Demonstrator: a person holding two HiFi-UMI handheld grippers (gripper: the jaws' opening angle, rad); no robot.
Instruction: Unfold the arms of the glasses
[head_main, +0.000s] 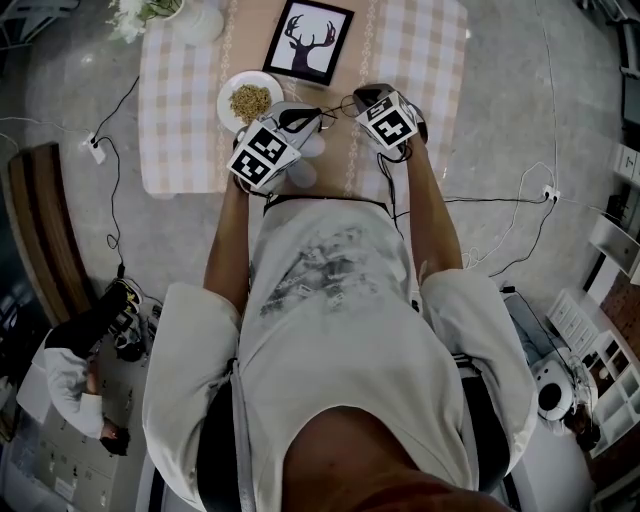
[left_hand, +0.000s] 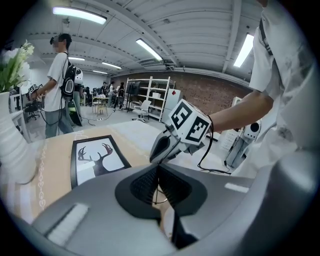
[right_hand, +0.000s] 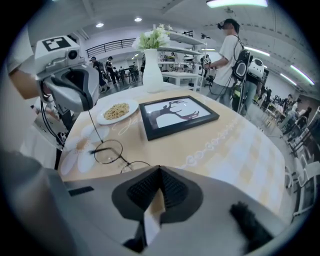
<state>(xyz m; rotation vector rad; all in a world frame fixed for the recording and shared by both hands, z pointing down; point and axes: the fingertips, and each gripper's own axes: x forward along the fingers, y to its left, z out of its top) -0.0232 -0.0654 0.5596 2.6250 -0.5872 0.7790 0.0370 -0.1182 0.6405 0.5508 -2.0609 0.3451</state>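
Both tongs are pinched nearly closed on the glasses (right_hand: 107, 151), which sit over the table (right_hand: 235, 145) by its near edge. The left tongs (left_hand: 158, 166) clamp 1 thin arm, and the right tongs (right_hand: 159, 170) grip the frame at the nearer lens.

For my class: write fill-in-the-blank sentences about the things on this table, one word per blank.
The framed picture shows a black ___ head with antlers.
The flowers stand in a white ___.
The glasses have thin wire rims and ___ lenses.
Missing words: deer; vase; round.
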